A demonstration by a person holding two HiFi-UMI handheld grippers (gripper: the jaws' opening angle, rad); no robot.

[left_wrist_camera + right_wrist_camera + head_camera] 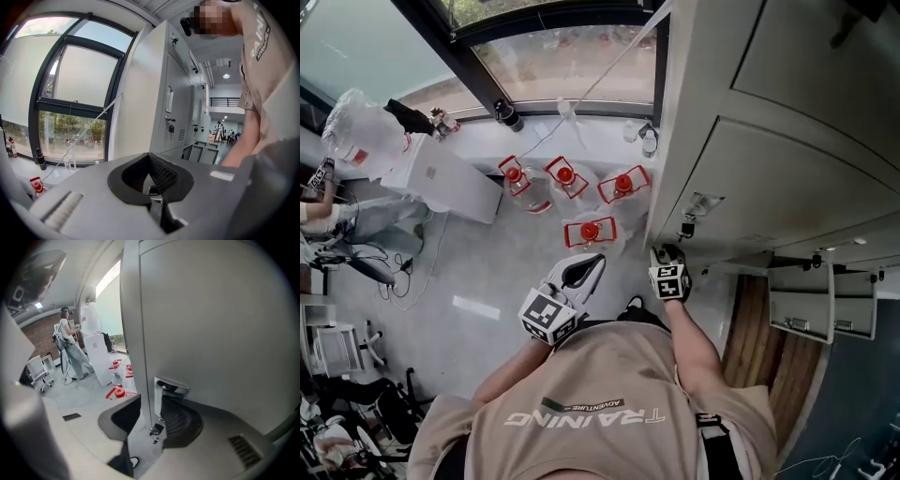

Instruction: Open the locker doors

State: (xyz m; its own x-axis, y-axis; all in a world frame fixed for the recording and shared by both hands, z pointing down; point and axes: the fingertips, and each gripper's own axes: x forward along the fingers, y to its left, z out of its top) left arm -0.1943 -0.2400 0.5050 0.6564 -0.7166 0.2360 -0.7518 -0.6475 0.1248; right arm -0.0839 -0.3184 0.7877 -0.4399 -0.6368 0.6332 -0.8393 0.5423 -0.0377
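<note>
The grey locker bank [769, 178] fills the right of the head view, and a padlock [685, 228] hangs under a handle on one door. My right gripper [667, 251] is at that door's left edge. In the right gripper view the right gripper [152, 416] is shut on the door's thin edge [133, 357], just below a recessed metal latch [171, 386]. My left gripper [598, 259] hangs free over the floor, shut and holding nothing. In its own view the left gripper [150, 161] points at the locker fronts [171, 108] from a distance.
Several water bottles with red caps [590, 232] stand on the floor by the window. A white box [455, 178] and a person [319, 202] are at the left. Lower locker doors [825, 300] stand open at the right.
</note>
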